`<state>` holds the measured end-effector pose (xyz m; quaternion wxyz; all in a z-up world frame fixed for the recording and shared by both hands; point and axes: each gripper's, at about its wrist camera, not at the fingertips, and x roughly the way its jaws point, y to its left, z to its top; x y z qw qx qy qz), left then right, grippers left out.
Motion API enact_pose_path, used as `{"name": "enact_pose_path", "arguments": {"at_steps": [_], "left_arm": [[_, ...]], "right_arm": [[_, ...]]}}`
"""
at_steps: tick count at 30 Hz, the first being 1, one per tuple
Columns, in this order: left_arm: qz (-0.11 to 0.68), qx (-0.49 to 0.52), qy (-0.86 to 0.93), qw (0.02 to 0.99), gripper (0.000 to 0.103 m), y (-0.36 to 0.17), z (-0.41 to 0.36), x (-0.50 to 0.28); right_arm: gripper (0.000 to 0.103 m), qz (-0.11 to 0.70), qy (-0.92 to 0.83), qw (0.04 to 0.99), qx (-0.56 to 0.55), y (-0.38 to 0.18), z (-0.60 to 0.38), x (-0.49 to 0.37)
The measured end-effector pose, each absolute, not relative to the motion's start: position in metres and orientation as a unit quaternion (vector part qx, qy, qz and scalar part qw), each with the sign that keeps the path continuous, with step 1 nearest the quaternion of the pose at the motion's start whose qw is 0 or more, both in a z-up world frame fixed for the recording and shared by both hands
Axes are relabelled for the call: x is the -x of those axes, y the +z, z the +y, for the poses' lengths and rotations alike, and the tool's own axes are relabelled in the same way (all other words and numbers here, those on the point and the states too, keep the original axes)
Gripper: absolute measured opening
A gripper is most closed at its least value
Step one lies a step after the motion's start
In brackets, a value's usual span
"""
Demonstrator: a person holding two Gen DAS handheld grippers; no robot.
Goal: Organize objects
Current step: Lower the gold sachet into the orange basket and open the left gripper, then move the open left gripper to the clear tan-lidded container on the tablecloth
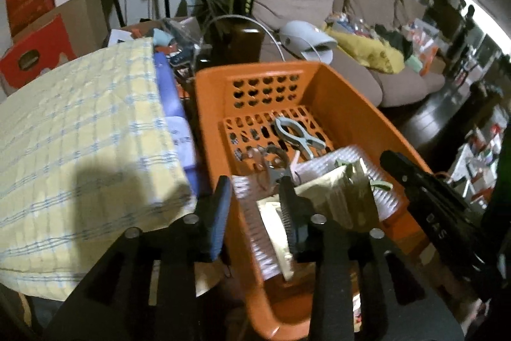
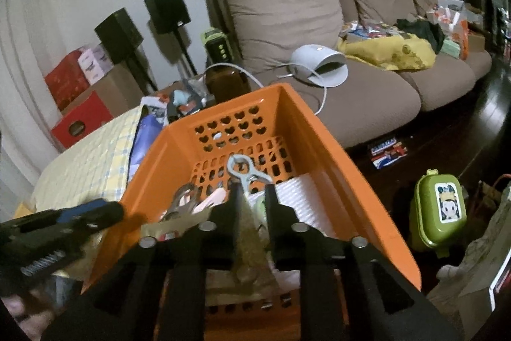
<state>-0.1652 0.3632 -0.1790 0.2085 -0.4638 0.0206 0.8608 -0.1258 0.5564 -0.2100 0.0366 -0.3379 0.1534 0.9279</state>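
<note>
Your right gripper [image 2: 252, 206] has its fingers narrowly apart with the gold foil packet [image 2: 250, 240] between them; whether the pads still pinch it I cannot tell. The packet sits inside the orange basket [image 2: 322, 133], over a white ribbed pad. It looks light, thin and crinkly, likely slippery, so take it by a flat sealed edge. Your left gripper [image 1: 255, 200] stands part open and empty, straddling the basket's near wall.

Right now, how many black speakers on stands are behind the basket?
2: the left speaker above the red boxes, the right speaker beside the sofa. Others may be hidden.
</note>
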Motion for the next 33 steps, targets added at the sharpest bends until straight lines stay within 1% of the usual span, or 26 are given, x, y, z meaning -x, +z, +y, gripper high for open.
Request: {"name": "enact_pose_path", "arguments": {"at_steps": [2,4,5,7,9,11,13,15,16,17,19,25,28,30,33], "left_arm": [[0.017,0.455,0.866,0.205,0.035,-0.165,0.346,0.164],[0.018,0.437,0.876,0.205,0.047,-0.144,0.325,0.16],[0.021,0.426,0.881,0.204,0.049,-0.135,0.315,0.158],[0.032,0.403,0.894,0.194,0.055,-0.114,0.29,0.151],[0.042,0.385,0.904,0.181,0.058,-0.099,0.26,0.145],[0.06,0.376,0.91,0.164,0.058,-0.088,0.227,0.136],[0.076,0.366,0.914,0.157,0.063,-0.079,0.188,0.124],[0.086,0.363,0.917,0.142,0.063,-0.076,0.148,0.116],[0.088,0.365,0.919,0.123,0.063,-0.075,0.124,0.115],[0.083,0.366,0.921,0.101,0.063,-0.075,0.098,0.115],[0.06,0.369,0.925,0.061,0.063,-0.077,0.05,0.116],[-0.03,0.4,0.914,-0.064,0.063,-0.103,-0.095,0.133],[-0.076,0.398,0.907,-0.11,0.063,-0.114,-0.153,0.136],[-0.109,0.397,0.903,-0.123,0.063,-0.121,-0.183,0.137],[-0.153,0.394,0.899,-0.119,0.063,-0.13,-0.217,0.155]], "right_arm": [[0.02,0.155,0.929,0.041,0.333,-0.208,0.559,0.124],[0.026,0.168,0.929,0.041,0.327,-0.206,0.564,0.123],[0.03,0.177,0.928,0.038,0.325,-0.205,0.566,0.122],[0.033,0.198,0.926,0.034,0.32,-0.205,0.571,0.12],[0.033,0.216,0.923,0.029,0.317,-0.206,0.574,0.119],[0.033,0.216,0.923,0.032,0.317,-0.204,0.572,0.117],[0.033,0.192,0.925,0.029,0.326,-0.194,0.56,0.117],[0.034,0.154,0.935,0.012,0.32,-0.175,0.537,0.113],[0.04,0.138,0.938,0.005,0.317,-0.167,0.526,0.111],[0.052,0.122,0.942,-0.004,0.313,-0.159,0.514,0.109],[0.061,0.097,0.946,-0.035,0.306,-0.143,0.483,0.103],[0.061,0.076,0.925,-0.124,0.35,-0.146,0.384,0.108],[0.061,0.065,0.907,-0.172,0.378,-0.155,0.323,0.134],[0.061,0.053,0.899,-0.196,0.388,-0.156,0.285,0.148],[0.061,0.042,0.884,-0.242,0.399,-0.152,0.228,0.171]]}}
